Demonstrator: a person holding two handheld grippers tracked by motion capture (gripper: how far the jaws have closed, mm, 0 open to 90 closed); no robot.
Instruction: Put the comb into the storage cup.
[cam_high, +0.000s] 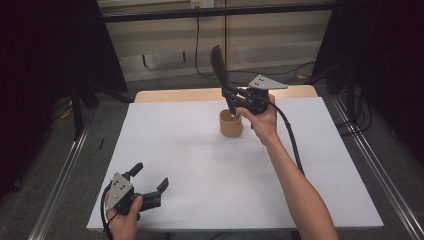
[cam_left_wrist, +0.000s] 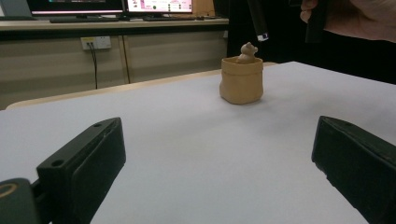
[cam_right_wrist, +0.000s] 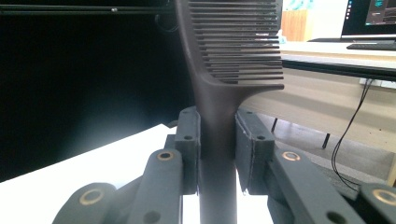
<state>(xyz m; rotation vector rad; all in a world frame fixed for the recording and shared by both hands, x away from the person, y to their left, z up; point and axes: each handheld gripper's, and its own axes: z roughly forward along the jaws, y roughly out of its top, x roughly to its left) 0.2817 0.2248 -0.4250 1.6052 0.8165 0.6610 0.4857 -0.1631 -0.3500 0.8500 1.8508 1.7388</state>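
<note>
The right gripper (cam_high: 231, 96) was clamped on the handle of a black comb (cam_high: 220, 67), jaws pressed tight against either side of it, as the right gripper view showed up close (cam_right_wrist: 217, 140). The comb (cam_right_wrist: 233, 46) stood nearly upright, teeth end high and tilted a little away from the person, its handle end hanging just above the mouth of a tan sack-shaped pot (cam_high: 231, 124) and, as far as the high view told, not touching it. The pot sat on the white table (cam_high: 200, 165) toward the far edge (a small tan figure (cam_left_wrist: 246, 52) poked up from inside it in the left gripper view). In that view the comb's handle tip (cam_left_wrist: 258, 21) hung above and slightly right of the pot (cam_left_wrist: 241, 80), clear of its rim. The left gripper (cam_high: 150, 181) rested well apart from the pot, near the table's near-left corner, held in the person's hand, its jaws spread wide with nothing between them, pointing toward the pot.
</note>
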